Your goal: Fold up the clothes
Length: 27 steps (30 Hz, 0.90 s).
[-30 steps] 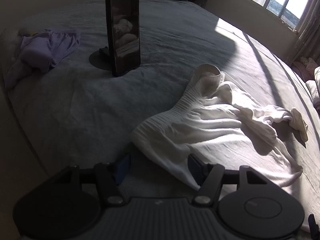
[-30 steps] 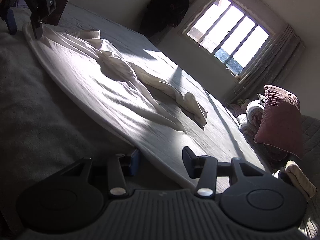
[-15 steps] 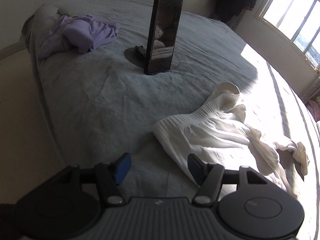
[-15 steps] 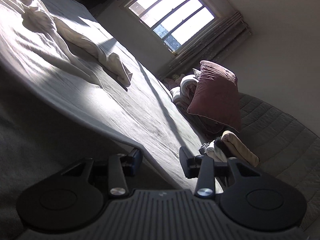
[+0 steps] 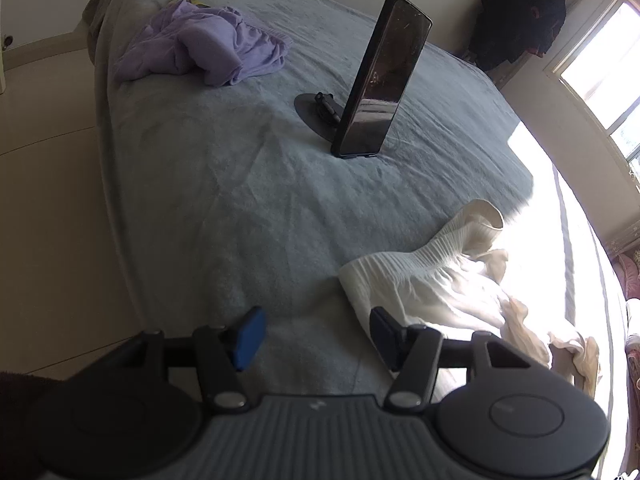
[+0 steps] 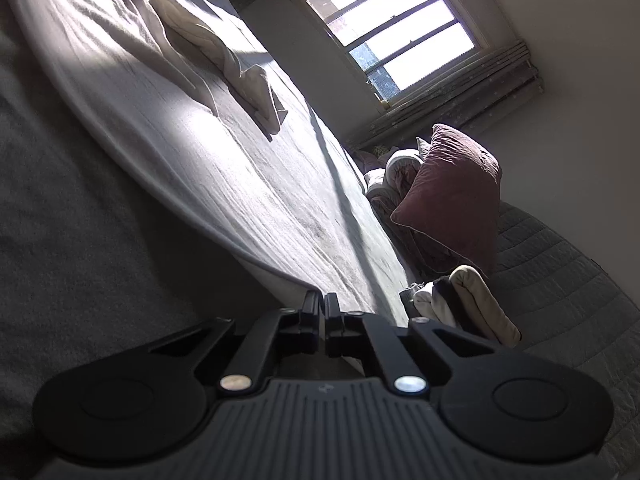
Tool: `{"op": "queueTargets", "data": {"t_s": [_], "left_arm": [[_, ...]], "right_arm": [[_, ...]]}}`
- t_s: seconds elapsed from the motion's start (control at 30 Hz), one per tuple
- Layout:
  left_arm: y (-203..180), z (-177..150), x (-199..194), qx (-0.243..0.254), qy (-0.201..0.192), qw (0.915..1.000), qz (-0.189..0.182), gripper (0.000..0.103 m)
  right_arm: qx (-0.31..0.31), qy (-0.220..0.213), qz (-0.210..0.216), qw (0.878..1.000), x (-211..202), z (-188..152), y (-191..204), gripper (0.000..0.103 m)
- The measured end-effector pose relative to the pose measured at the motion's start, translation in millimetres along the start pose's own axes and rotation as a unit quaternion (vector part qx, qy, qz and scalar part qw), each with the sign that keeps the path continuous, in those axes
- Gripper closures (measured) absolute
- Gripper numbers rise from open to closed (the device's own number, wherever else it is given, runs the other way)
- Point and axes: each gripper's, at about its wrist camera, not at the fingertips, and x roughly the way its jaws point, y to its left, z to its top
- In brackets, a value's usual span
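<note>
White garment (image 5: 432, 280), lower right, soft and limp: pinch ribbed hem; left gripper (image 5: 316, 334) closing, nothing between; right gripper (image 6: 323, 312) fingers closed on its edge.

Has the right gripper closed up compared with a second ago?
Yes. The right gripper had its jaws apart over the hem of the white garment; now they are shut on that hem, with the window unchanged behind.
</note>
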Motion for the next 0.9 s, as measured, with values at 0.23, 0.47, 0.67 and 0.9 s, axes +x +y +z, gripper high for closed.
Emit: {"op": "queueTargets", "data": {"t_s": [0.23,0.47,0.67,0.9], "left_arm": [[3.7,0.4,6.7,-0.009,-0.002,0.9998,-0.016,0.103],[7.2,0.8,-1.3,-0.014,-0.043,0.9990,0.002,0.103],[11.2,7.1,0.9,-0.027,-0.040,0.9988,0.011,0.103],[-13.6,-4.0,-5.3,0.023,-0.034,0.9982,-0.043,0.096]], "right_arm": [[-0.067,-0.035,0.016,0.997,-14.3,-10.4,-2.2,0.103],[-0.113,-0.056,0.037,0.991,-27.8,-22.1,-5.7,0.103],[-0.113,-0.035,0.083,0.990,-22.5,-24.4,-12.8,0.103],[-0.032,0.002,0.125,0.992,-20.0,-22.4,-42.2,0.069]]}}
